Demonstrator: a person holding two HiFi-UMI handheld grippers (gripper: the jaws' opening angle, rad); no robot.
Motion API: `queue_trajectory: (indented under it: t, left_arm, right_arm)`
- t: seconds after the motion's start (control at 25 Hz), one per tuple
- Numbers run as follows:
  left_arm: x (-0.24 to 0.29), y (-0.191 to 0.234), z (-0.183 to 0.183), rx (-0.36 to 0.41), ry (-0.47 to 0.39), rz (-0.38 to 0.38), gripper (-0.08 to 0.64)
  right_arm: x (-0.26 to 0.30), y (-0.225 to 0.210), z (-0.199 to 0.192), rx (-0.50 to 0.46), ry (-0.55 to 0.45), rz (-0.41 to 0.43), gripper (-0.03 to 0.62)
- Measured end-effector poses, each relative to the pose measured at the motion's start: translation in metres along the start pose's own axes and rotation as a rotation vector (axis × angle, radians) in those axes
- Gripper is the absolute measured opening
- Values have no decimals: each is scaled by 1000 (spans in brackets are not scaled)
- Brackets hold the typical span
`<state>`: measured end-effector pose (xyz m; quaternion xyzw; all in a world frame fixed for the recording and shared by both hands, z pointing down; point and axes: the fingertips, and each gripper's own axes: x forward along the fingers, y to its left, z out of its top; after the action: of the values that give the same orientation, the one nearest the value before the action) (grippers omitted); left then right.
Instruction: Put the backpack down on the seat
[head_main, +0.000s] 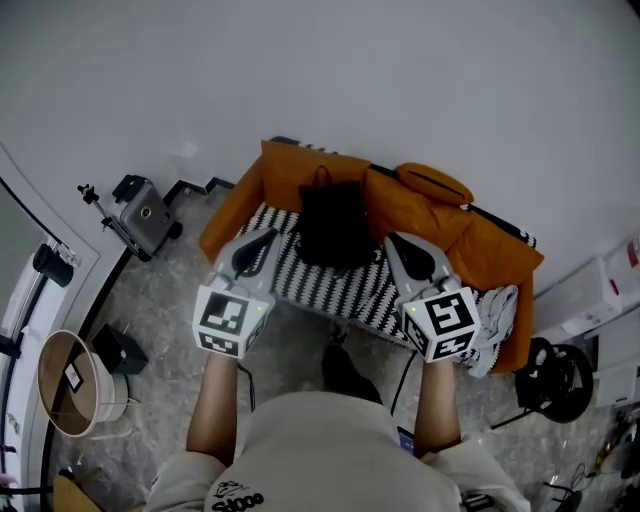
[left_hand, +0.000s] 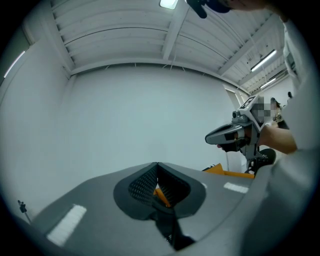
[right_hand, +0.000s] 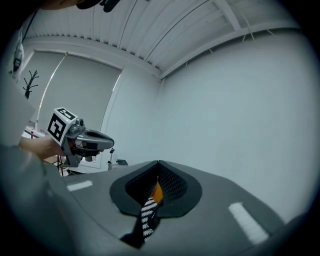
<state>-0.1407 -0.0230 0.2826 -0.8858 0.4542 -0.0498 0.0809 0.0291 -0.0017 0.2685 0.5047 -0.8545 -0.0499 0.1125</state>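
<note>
1. Against a plain white wall stands one orange seat (head_main: 340, 290) with a black-and-white striped cover. It carries one black backpack (head_main: 333, 225), set upright at mid-seat with its back to the backrest.
2. Two grippers are in frame, one in each of the person's hands. The left gripper (head_main: 260, 240) and the right gripper (head_main: 399, 243) flank the backpack, their tips near it but clear of it.
3. Two marker cubes show, one per tool: the left cube (head_main: 230, 320) and the right cube (head_main: 447, 322), each at the end nearest the person.
4. Two bare forearms, the left forearm (head_main: 213, 410) and the right forearm (head_main: 432, 400), reach forward side by side from a pale shirt. Both grippers point roughly level toward the wall, which fills each gripper view along with the ceiling.
5. Each gripper's jaws are pressed together with nothing caught between them. Past the left pads only a sliver of orange upholstery shows, and past the right pads a sliver of orange and striped cover.
6. Each gripper view catches the other tool held alongside at a similar height.
7. On the floor to the left sit one grey camera on a stand (head_main: 142, 214) and one round tan container (head_main: 72, 385). One pale crumpled cloth (head_main: 495, 318) lies at the seat's right end.
</note>
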Motion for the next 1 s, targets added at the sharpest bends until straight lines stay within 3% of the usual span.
queue_trajectory:
  t: [1.0]
  left_arm:
    - [3,-12,-11,-1,48,-11,11]
  right_arm:
    - [2,-1,-23,-13,54,21,2]
